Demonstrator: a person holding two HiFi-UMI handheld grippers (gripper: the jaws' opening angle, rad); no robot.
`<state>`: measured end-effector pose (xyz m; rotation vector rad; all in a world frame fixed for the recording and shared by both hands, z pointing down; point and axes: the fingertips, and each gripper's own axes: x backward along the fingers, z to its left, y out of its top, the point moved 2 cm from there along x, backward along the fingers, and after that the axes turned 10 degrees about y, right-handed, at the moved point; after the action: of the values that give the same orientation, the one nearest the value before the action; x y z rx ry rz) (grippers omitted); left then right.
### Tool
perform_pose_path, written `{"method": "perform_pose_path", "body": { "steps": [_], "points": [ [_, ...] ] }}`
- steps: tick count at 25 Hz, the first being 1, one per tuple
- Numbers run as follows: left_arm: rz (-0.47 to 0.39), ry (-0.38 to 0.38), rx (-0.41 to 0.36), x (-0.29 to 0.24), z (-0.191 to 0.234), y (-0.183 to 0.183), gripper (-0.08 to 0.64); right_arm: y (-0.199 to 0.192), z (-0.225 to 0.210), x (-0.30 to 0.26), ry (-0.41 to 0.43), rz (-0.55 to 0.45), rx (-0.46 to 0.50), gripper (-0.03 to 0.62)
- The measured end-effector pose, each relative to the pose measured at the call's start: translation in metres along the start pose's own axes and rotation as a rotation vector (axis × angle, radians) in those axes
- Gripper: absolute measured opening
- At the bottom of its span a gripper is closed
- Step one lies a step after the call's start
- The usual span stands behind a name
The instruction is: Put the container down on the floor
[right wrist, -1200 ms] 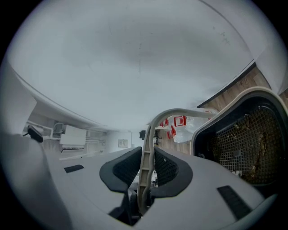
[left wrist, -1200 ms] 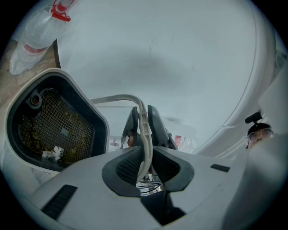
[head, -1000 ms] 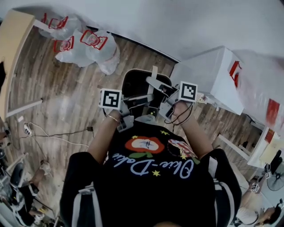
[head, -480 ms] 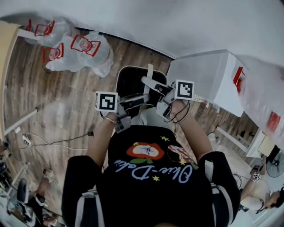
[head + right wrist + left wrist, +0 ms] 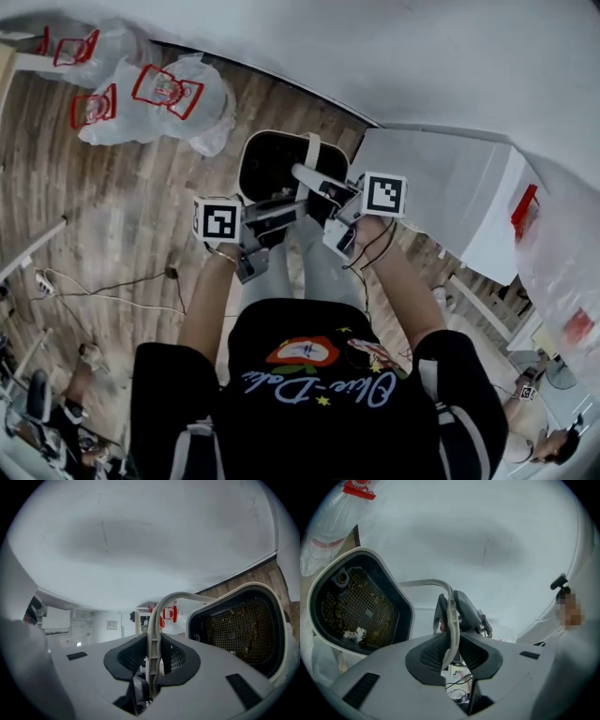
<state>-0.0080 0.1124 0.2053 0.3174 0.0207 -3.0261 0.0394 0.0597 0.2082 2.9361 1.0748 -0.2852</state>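
A white-rimmed container [image 5: 246,155] with a dark mesh inside hangs above the wooden floor [image 5: 112,216], near the wall. Its thin white handle [image 5: 311,150] arches over it. My left gripper [image 5: 298,208] comes in from the left and my right gripper [image 5: 305,175] from the right. In the left gripper view the handle [image 5: 451,616] stands between the pads of the left gripper [image 5: 451,644]; its jaws have just been opening a little, still pinching it. In the right gripper view the right gripper [image 5: 153,656] is shut on the handle [image 5: 157,616], with the container [image 5: 239,625] to the right.
Clear plastic bags with red print [image 5: 159,98] lie on the floor at the back left. A white cabinet [image 5: 450,197] stands close on the right. Cables [image 5: 103,286] trail over the floor at the left. A white wall [image 5: 375,56] runs behind the container.
Both grippers have sunk with the container, carrying it farther from my body and closer to the floor by the wall. The bags and cabinet have shifted in the picture as my head moved.
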Motion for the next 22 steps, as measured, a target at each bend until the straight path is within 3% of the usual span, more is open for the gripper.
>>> {"method": "perform_pose_path", "body": {
  "steps": [5, 12, 22],
  "points": [
    [-0.035, -0.003, 0.024, -0.03, 0.062, 0.026, 0.075, 0.026, -0.065, -0.019, 0.024, 0.039, -0.003, 0.071],
    [-0.044, 0.025, 0.042, -0.072, 0.103, 0.051, 0.075, 0.062, -0.119, -0.015, -0.001, 0.073, -0.017, 0.071],
    [-0.05, 0.071, 0.066, -0.1, 0.268, 0.085, 0.075, 0.077, -0.281, -0.071, -0.002, 0.091, -0.049, 0.071]
  ]
}}
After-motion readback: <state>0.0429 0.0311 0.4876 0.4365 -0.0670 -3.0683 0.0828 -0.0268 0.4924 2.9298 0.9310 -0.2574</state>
